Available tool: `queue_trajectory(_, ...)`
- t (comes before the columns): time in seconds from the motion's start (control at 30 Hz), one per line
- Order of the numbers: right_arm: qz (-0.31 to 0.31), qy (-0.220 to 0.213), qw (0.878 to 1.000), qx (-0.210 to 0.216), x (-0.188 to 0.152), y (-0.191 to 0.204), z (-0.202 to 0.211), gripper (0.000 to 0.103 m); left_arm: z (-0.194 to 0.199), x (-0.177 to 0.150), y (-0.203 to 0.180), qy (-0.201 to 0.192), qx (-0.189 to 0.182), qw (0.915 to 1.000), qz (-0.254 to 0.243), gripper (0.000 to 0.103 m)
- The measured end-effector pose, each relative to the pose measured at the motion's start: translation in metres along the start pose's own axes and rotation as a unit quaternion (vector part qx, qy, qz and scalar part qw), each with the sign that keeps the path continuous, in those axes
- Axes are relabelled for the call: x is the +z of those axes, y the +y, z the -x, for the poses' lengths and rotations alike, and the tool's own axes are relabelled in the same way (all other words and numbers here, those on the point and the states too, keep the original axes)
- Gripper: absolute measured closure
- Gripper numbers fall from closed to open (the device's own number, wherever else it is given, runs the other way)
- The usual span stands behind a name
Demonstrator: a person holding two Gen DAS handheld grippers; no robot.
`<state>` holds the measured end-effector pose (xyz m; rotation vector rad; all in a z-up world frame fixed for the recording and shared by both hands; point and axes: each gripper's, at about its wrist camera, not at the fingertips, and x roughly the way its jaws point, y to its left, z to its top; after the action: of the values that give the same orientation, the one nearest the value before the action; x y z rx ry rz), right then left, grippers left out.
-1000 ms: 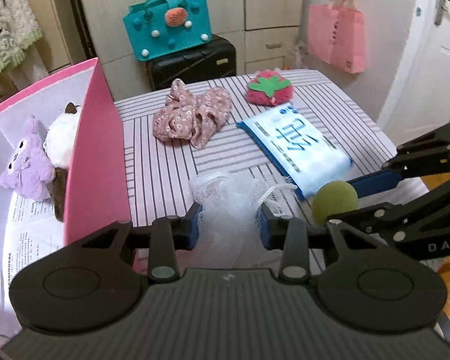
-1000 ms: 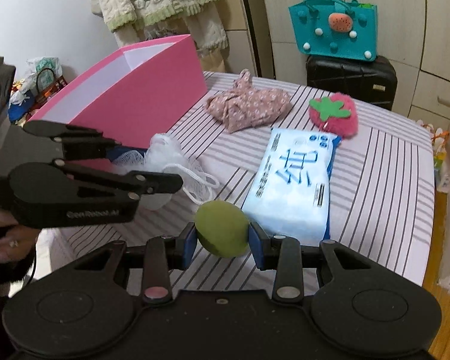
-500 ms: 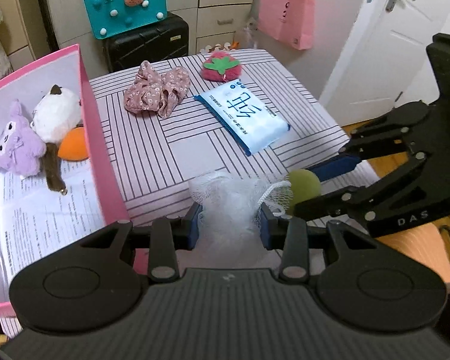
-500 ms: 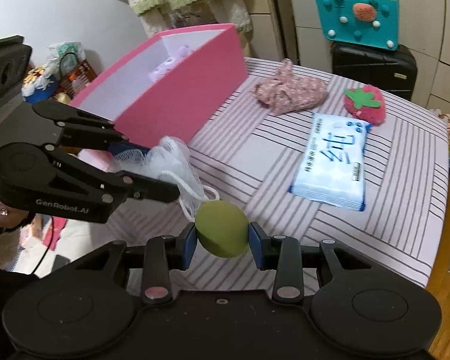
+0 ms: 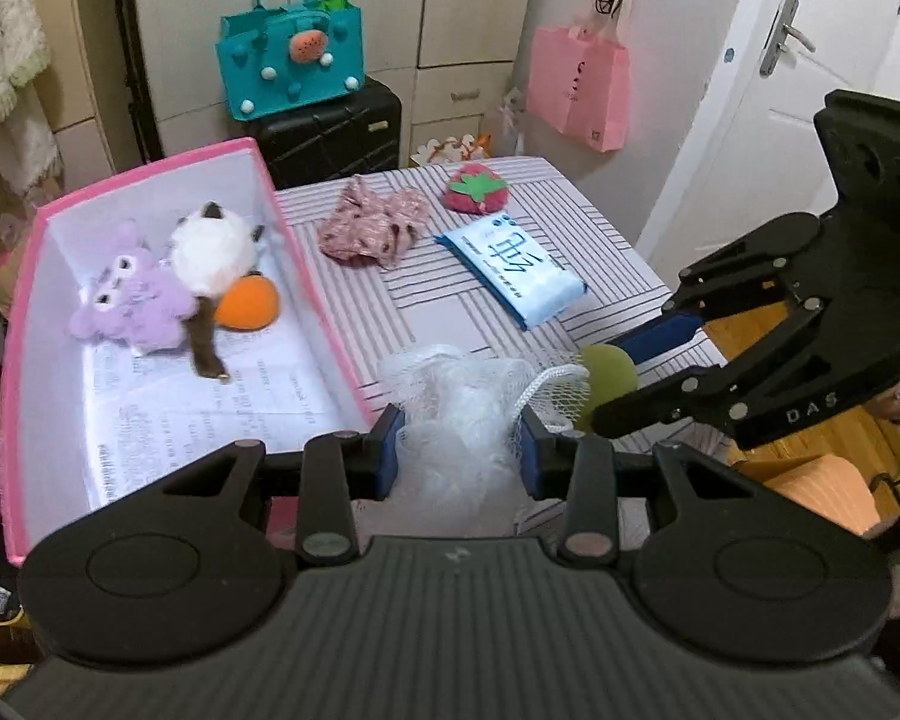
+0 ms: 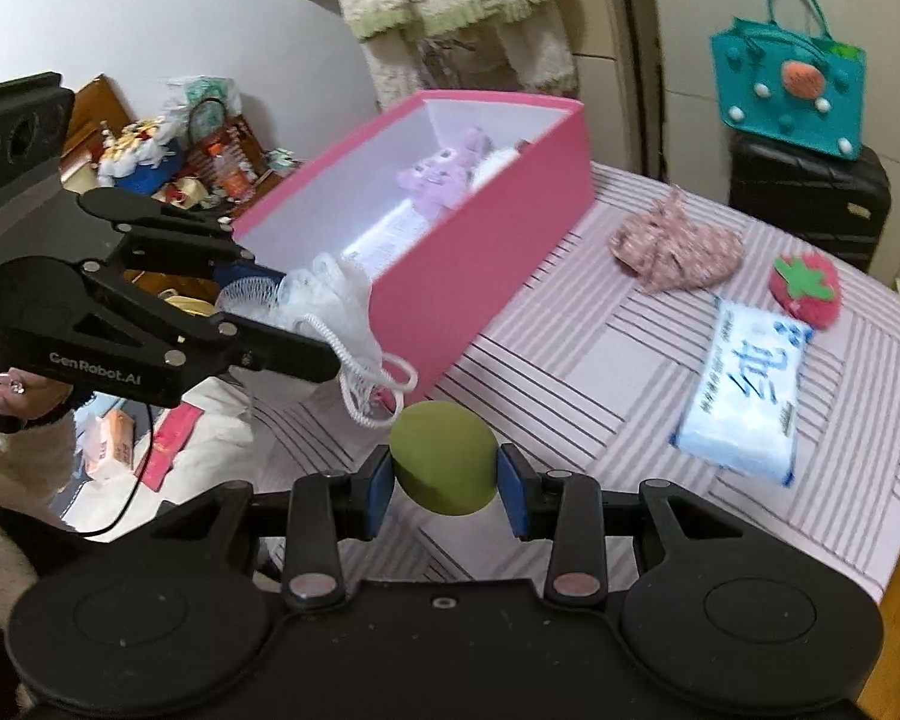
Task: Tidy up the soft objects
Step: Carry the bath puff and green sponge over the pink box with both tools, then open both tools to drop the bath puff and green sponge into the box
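Observation:
My left gripper [image 5: 459, 444] is shut on a white mesh bath puff [image 5: 462, 414], held above the table's near edge by the pink box's near corner. My right gripper [image 6: 444, 477] is shut on a green sponge ball [image 6: 441, 465], just right of the left gripper; it also shows in the left wrist view [image 5: 609, 375]. The pink box [image 5: 27, 276] with white walls holds a purple plush [image 5: 129, 303], a white plush [image 5: 210, 252] and an orange ball [image 5: 246, 303]. On the striped table [image 5: 450, 312] lie a floral cloth [image 5: 372, 228], a strawberry sponge [image 5: 474, 195] and a blue wipes pack [image 5: 510, 273].
A teal bag [image 5: 291, 69] sits on a black suitcase [image 5: 330, 135] behind the table. A pink bag [image 5: 576, 87] hangs by the white door [image 5: 810, 120]. Clutter [image 6: 168, 156] lies on the floor left of the box.
Both grippers have risen and pulled back from the table with their objects still held. The left view now looks down into the pink box from higher up.

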<state>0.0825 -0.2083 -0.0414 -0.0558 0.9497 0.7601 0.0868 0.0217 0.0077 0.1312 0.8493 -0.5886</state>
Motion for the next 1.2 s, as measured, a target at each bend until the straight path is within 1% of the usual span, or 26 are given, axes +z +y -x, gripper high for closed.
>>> queue_trajectory(0.1,0.017,-0.007,1.0,0.007,0.009,0.01,-0.002,0.06,0.014,-0.002,0.007,-0.02,0.028,0.9994,-0.01,0.066)
queue_trajectory(0.27,0.061,-0.035,0.997,0.01,0.028,0.025,-0.008,0.06,0.028,0.002,0.028,-0.047,0.058,0.9972,0.001,0.066)
queue_trajectory(0.4,0.08,-0.055,0.995,0.033,0.05,0.03,-0.014,0.06,0.033,0.007,0.049,-0.062,0.073,0.9951,0.024,0.066)
queue_trajectory(0.47,0.088,-0.063,0.993,0.04,0.061,0.033,-0.018,0.06,0.036,0.007,0.061,-0.076,0.079,0.993,0.044,0.066)
queue_trajectory(0.57,0.112,-0.082,0.99,0.038,0.077,0.037,-0.025,0.06,0.043,0.006,0.081,-0.096,0.092,0.9888,0.069,0.065)
queue_trajectory(0.63,0.115,-0.093,0.988,0.039,0.088,0.035,-0.03,0.06,0.041,0.006,0.091,-0.098,0.107,0.9865,0.075,0.065)
queue_trajectory(0.73,0.113,-0.094,0.988,0.051,0.103,0.03,-0.042,0.06,0.029,0.008,0.107,-0.085,0.131,0.9845,0.081,0.065)
queue_trajectory(0.8,0.113,-0.091,0.988,0.055,0.112,0.029,-0.052,0.06,0.018,0.01,0.116,-0.07,0.14,0.9844,0.08,0.064)
queue_trajectory(0.9,0.131,-0.078,0.987,0.05,0.124,0.031,-0.073,0.06,0.003,0.021,0.128,-0.05,0.16,0.9841,0.058,0.064)
queue_trajectory(0.97,0.144,-0.058,0.987,0.049,0.134,0.032,-0.091,0.06,-0.008,0.027,0.133,-0.034,0.176,0.9831,0.038,0.064)
queue_trajectory(1.03,0.158,-0.031,0.986,0.045,0.145,0.032,-0.112,0.06,-0.023,0.032,0.137,-0.01,0.175,0.9844,0.019,0.064)
queue_trajectory(1.1,0.178,-0.012,0.983,0.038,0.151,0.033,-0.127,0.06,-0.038,0.034,0.14,0.015,0.166,0.986,-0.001,0.063)
queue_trajectory(1.2,0.207,0.015,0.978,0.027,0.156,0.039,-0.146,0.06,-0.058,0.034,0.144,0.044,0.171,0.9841,-0.016,0.063)
